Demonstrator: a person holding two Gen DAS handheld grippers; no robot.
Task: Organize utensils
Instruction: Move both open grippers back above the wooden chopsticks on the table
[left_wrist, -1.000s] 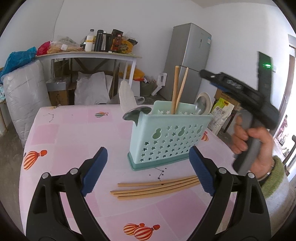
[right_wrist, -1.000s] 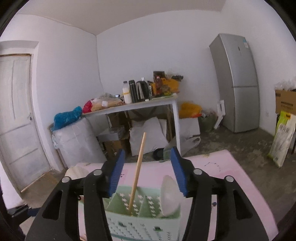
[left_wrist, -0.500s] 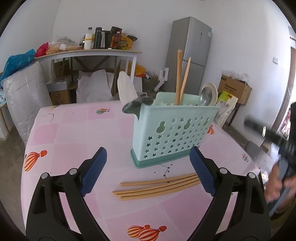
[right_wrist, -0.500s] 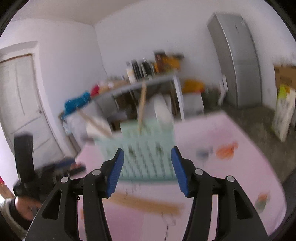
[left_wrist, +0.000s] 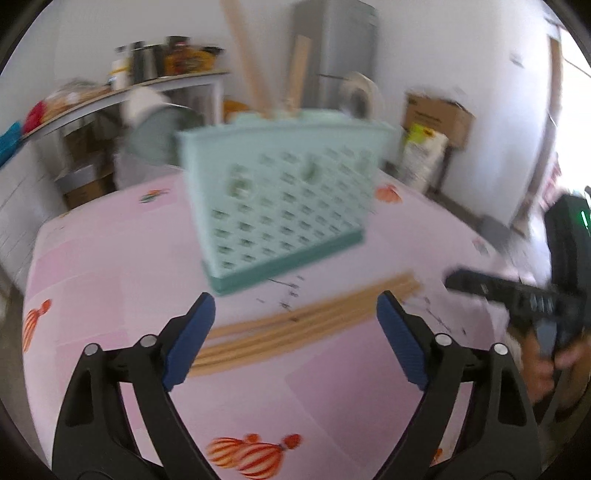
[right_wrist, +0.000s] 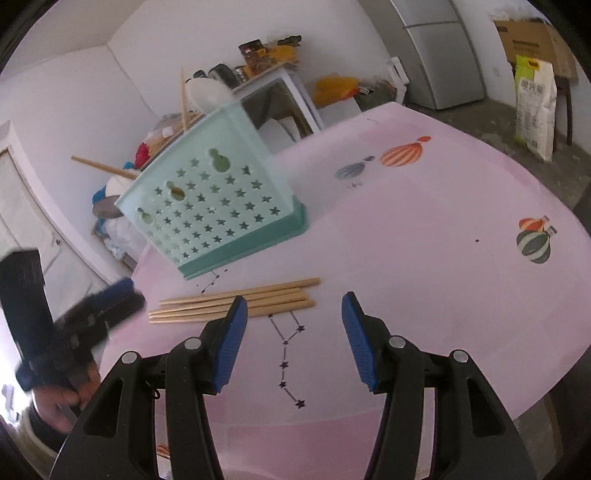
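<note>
1. The left hand-held gripper hangs over the pink table, jaws wide but closing, nothing clamped.
2. The right hand-held gripper stands apart, empty.
3. Loose chopsticks lie just ahead of both.
4. Beyond them stands the green utensil basket, with chopsticks and spoons inside.

Mint star-cutout caddy, tan chopsticks, pink balloon-print tablecloth, blue-padded blk tools.

On the surface I see the chopsticks lying just before the utensil holder, with more chopsticks and spoons standing in it.
</note>
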